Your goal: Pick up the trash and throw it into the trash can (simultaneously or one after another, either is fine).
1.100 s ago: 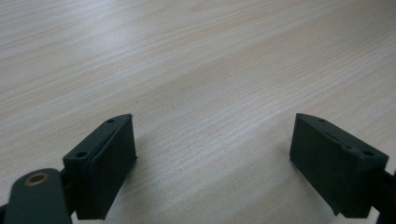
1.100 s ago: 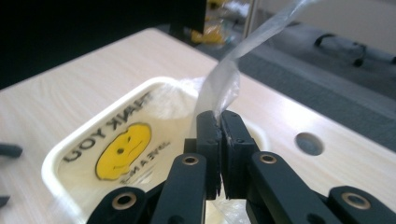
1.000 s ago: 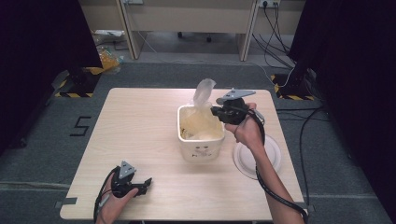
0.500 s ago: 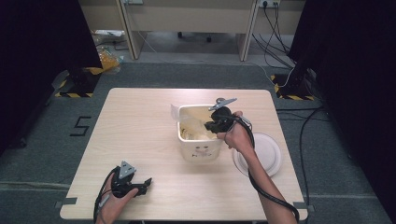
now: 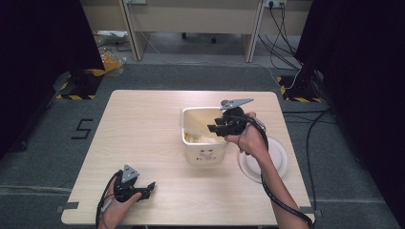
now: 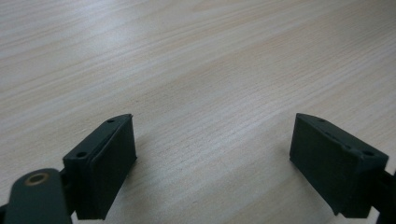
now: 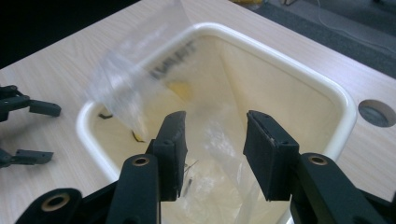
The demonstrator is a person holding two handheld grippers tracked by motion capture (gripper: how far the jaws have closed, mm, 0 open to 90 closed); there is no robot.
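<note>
i'm working at the table [image 5: 143, 124], hovering the right gripper [image 7: 212, 154] over the cream bin [image 5: 203, 151] near the right edge; its jaws have just been opening, so i'm keeping them centred to let the clear plastic bag [image 7: 140, 88] drop fully inside. the bag is lying beyond the jaws, partly over the bin's far rim, with nothing gripped, while the left gripper [image 5: 143, 190] is resting released near the front left corner.

Both grippers are black: the left gripper [image 5: 149, 187], lower left, and right gripper [image 5: 214, 129], centre, each carry a grey triangular plate and trailing black cable.
</note>
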